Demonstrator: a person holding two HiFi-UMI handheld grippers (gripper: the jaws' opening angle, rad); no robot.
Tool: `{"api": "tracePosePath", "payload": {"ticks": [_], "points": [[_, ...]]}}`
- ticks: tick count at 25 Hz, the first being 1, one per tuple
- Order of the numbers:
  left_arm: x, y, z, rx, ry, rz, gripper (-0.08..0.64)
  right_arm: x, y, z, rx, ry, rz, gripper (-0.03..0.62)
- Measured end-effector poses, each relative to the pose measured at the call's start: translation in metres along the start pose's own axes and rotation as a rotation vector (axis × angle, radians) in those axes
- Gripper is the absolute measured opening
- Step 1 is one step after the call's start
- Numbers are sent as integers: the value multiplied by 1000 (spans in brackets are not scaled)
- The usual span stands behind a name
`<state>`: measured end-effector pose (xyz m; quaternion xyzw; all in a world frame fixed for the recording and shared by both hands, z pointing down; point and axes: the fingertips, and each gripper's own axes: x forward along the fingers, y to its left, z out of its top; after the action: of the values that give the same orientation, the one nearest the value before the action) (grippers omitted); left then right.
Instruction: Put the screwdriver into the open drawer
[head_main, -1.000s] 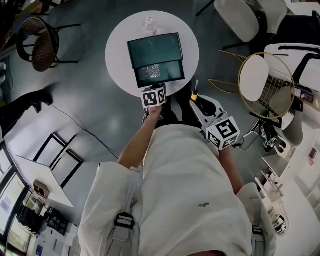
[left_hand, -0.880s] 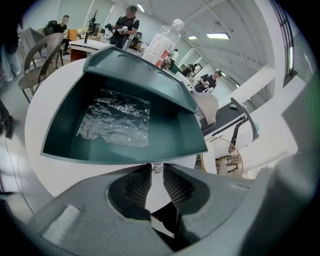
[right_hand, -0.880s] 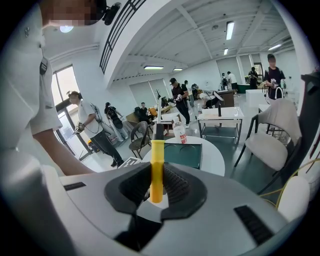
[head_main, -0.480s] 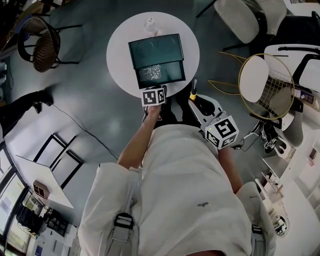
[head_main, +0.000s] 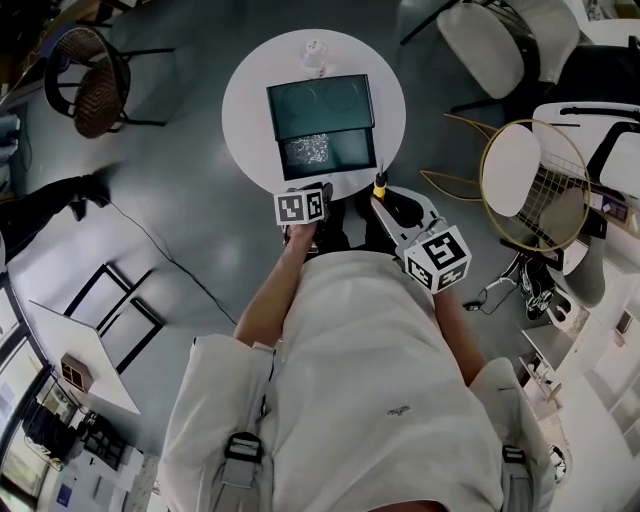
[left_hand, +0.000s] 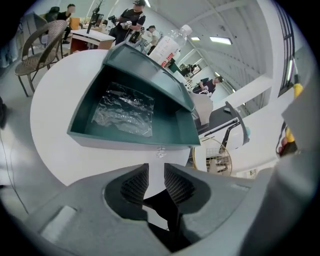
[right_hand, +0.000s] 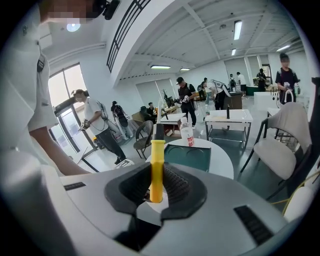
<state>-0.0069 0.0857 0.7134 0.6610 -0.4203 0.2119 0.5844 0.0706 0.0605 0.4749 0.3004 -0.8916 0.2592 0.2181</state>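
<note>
Right gripper (right_hand: 156, 186) is pinching the yellow-handled screwdriver (right_hand: 157, 160) upright, near the edge of the round white table (head_main: 250, 100). The left gripper (left_hand: 156, 181) has just been opening its jaws. Nothing's between them, and it sits right in front of the open dark teal drawer (left_hand: 125, 142).

Lighting and picture quality: soft indoor light, wide-angle lenses.
Your head view: dim, flat, the white round table (head_main: 250, 100) the brightest patch, faint shadows on the grey floor (head_main: 200, 210). Your gripper views: brighter, lit by ceiling strip lights (right_hand: 237, 29) overhead and a window (right_hand: 62, 85) at far left; straight lines bow toward the edges, corners fall to black. The screwdriver (right_hand: 157, 165) reads sharp, and focus holds into the distance.
</note>
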Motion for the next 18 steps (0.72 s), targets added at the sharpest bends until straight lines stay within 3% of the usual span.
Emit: {"api": "tracePosePath", "payload": {"ticks": [9,18], "points": [[-52,13,18,-61,-171,15,87,35,9,9,-112,48,92,80],[-101,-1,38,44,-322,61,41,65,2,7,-222,118,145,80]]}}
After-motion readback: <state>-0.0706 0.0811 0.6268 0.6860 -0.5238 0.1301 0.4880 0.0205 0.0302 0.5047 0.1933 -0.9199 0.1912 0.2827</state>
